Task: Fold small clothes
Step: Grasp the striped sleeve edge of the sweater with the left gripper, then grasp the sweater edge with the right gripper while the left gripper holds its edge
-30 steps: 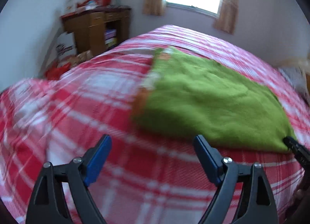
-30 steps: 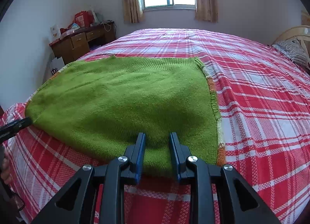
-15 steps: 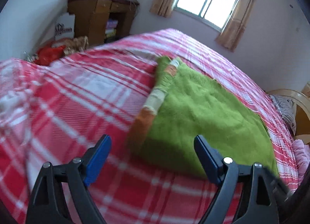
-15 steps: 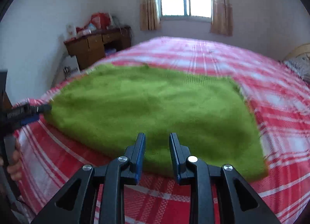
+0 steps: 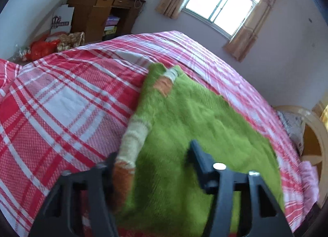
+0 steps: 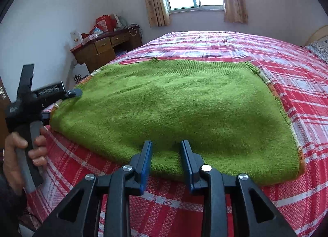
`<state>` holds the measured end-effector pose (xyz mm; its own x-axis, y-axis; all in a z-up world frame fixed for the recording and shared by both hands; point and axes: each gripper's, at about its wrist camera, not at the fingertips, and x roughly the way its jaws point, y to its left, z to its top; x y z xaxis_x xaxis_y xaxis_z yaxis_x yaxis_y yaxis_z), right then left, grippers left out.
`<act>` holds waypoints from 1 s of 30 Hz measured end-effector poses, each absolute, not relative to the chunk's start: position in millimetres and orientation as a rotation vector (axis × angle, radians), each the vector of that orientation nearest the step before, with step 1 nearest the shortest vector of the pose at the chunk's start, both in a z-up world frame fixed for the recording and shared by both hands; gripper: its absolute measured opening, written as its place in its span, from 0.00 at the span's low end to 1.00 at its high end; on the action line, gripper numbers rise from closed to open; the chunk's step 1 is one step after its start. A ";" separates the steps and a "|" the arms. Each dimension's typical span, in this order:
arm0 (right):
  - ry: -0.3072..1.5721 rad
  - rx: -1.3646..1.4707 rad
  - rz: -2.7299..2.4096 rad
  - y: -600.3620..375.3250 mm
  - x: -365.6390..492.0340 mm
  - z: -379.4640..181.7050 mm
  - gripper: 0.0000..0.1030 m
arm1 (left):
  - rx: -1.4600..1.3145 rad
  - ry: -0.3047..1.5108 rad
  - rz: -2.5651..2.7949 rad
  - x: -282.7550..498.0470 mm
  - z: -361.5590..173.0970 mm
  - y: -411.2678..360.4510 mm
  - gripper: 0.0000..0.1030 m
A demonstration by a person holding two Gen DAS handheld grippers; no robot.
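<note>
A green knit sweater (image 6: 174,103) with an orange and cream striped edge lies folded flat on the red plaid bed (image 6: 297,77). My left gripper (image 5: 152,150) straddles the sweater's (image 5: 194,130) near striped corner. Its jaws are closing with the cloth between them, a wide gap still showing, and its left finger is half hidden behind the striped edge. In the right wrist view that left gripper (image 6: 75,92) touches the sweater's left corner, held by a hand (image 6: 12,155). My right gripper (image 6: 166,146) hovers at the sweater's near edge, jaws narrow and opening slightly, nothing pinched.
A wooden desk (image 5: 98,11) piled with red bags stands against the wall left of the bed (image 5: 61,97). Bags (image 5: 41,48) lie on the floor by it. A pillow (image 5: 291,126) and a round headboard are at the far right.
My left gripper moved in over the sweater's striped corner and its jaws narrowed around the cloth. In the right wrist view the left gripper now reaches the sweater's left corner.
</note>
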<state>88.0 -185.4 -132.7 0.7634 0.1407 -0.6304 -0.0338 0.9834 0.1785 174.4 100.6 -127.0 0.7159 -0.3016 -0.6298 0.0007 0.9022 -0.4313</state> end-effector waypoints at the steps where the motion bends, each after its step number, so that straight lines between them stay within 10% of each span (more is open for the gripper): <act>1: 0.695 0.168 0.099 -187.6 86.7 -133.3 0.29 | -0.419 0.754 -0.177 173.4 -127.6 100.5 0.47; 8: 0.687 0.200 0.118 -191.9 86.6 -133.8 0.29 | -0.481 0.781 -0.178 179.3 -118.7 105.6 0.25; 30: 0.689 0.317 0.169 -209.3 86.7 -135.8 0.30 | 0.201 0.632 -0.335 129.8 -97.8 -59.3 0.21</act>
